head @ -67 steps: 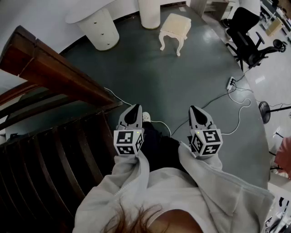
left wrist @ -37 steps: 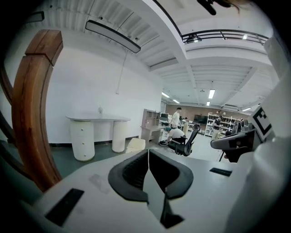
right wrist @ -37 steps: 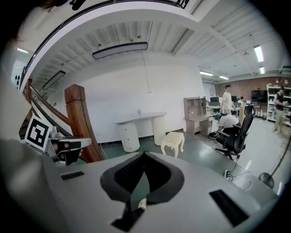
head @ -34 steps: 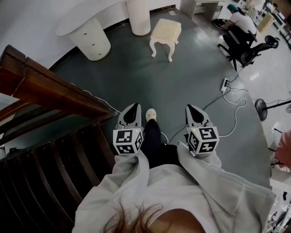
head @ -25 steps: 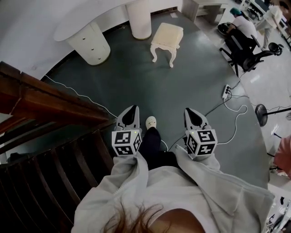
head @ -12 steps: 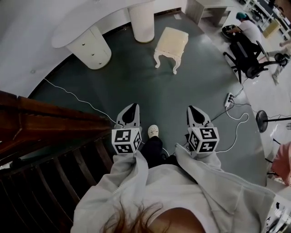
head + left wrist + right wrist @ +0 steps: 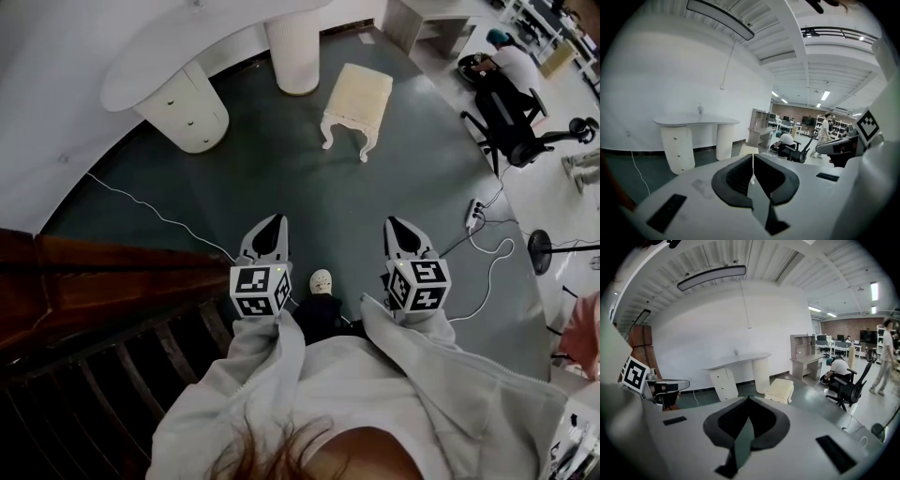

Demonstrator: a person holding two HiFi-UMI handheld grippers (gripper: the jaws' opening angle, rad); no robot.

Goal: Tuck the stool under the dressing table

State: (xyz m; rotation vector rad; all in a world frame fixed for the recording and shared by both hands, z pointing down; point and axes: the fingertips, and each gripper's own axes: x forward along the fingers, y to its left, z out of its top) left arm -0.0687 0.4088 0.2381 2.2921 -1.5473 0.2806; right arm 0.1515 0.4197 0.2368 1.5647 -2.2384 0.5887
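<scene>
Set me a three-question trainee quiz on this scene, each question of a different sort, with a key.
1. Which pedestal of the white curved-top dressing table stands nearer the cream cushioned stool with carved white legs: the drawer pedestal or the plain round pedestal?
2. True or false: the stool already sits tucked under the dressing table.
3. The left gripper and right gripper are: A) shut on the stool; B) both open; C) both shut and empty.
Key: 1 the plain round pedestal; 2 false, the stool stands apart from the table; 3 C.
</scene>
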